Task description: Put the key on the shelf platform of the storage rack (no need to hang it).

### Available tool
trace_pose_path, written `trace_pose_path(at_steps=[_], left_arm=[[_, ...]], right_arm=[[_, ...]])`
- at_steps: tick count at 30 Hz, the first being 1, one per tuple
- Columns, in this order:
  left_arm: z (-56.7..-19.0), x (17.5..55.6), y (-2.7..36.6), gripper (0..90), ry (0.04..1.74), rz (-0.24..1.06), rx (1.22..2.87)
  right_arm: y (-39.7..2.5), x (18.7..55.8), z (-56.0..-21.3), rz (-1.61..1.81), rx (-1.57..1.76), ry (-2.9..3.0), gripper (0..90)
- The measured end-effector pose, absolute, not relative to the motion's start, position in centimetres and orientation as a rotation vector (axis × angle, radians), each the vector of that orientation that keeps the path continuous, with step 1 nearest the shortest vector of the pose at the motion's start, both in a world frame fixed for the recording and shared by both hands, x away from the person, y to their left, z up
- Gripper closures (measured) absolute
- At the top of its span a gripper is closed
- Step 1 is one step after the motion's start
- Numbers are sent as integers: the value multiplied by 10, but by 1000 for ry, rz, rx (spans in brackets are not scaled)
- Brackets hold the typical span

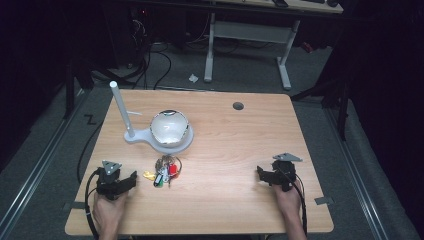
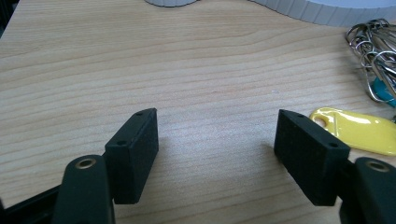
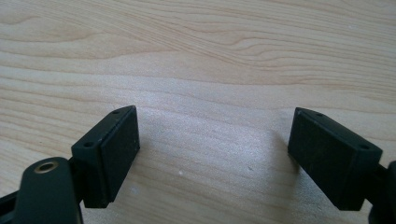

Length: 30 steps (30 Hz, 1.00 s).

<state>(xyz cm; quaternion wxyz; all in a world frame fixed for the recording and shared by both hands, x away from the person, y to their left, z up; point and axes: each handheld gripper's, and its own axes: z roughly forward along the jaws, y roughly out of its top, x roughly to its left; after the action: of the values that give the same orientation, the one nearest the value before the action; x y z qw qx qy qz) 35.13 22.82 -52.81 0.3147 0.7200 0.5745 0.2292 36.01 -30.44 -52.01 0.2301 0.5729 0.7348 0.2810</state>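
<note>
A bunch of keys [image 1: 165, 171] with yellow, red and green tags lies near the middle of the wooden table [image 1: 225, 145]. In the left gripper view its yellow tag [image 2: 359, 130] and metal rings [image 2: 373, 51] lie just right of the jaws. My left gripper [image 1: 120, 181] rests low at the table's front left, a short way left of the keys, open with bare wood between its jaws [image 2: 215, 140]. My right gripper [image 1: 272, 176] sits at the front right, open and empty over plain tabletop [image 3: 212, 149].
A white stand [image 1: 150, 137] with a shiny dome [image 1: 170, 127] and an upright white rod [image 1: 121, 107] stands behind the keys. A round cable hole [image 1: 238, 106] is at the table's back. Table legs and cables lie on the floor beyond.
</note>
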Motion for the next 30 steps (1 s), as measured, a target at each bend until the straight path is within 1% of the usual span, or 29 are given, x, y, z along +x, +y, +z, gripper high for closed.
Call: trace_pose_path(at_steps=[6,15,21,25,28,30], left_arm=[[-528,353,227,286,1517,604,1898],[-526,352,230,313,1528,554,1881],[-520,351,230,316,1514,536,1880],[-510,349,227,322,1477,537,1877],[-505,349,223,349,1448,527,1884],[-499,350,218,349,1417,520,1917]], right_arm=[[-304,360,-520,774,1577,2022,167],[-305,360,-520,774,1577,2022,167],[-304,360,-520,774,1578,2022,167],[-305,360,-520,774,1577,2022,167],[-305,360,-520,774,1577,2022,167],[-305,360,-520,774,1577,2022,167]])
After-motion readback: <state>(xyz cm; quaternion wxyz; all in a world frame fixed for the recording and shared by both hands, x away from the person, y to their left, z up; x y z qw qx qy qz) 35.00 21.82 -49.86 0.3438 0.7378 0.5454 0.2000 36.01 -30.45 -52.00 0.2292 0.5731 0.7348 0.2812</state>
